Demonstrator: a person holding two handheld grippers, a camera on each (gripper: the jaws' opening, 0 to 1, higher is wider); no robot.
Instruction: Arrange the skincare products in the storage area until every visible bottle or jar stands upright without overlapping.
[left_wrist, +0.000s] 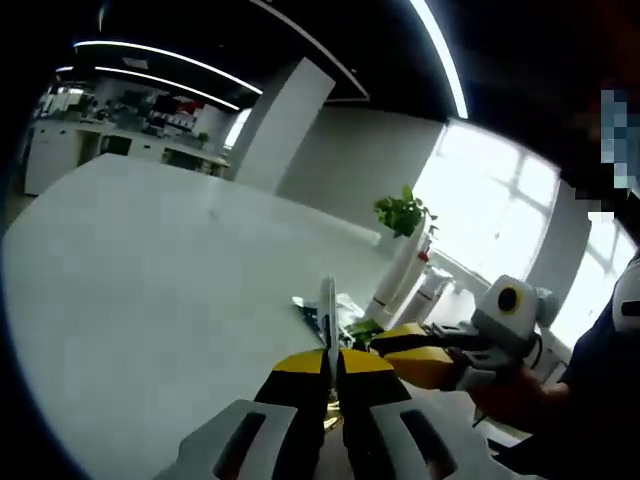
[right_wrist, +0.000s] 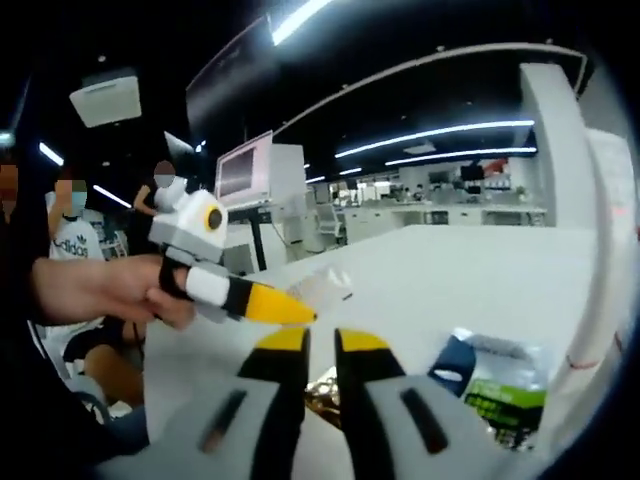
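On bench: white bench (left_wrist: 150, 300); tall white bottles (left_wrist: 392, 275) upright beside green packet (right_wrist: 505, 392).
Left gripper (left_wrist: 333, 362): nearly closed, pinching thin sheet (left_wrist: 327, 320).
Right gripper (right_wrist: 321, 342): slightly parted, empty.
Handling: bottles probably light, slippery; grasp mid-body.

We count two grippers: the left gripper (left_wrist: 331, 368) and the right gripper (right_wrist: 319, 345), each with two yellow-tipped jaws. In the left gripper view we see one white table (left_wrist: 150, 290), two tall white bottles (left_wrist: 395, 270) standing near its far edge, one potted green plant (left_wrist: 402, 212) behind them, and one thin white packet (left_wrist: 327, 318) between the jaws. In the right gripper view we make out one green and white sachet (right_wrist: 505, 385), one dark blue item (right_wrist: 455, 365) just beside it, one monitor (right_wrist: 245, 170), and two people (right_wrist: 75, 240) in the background.
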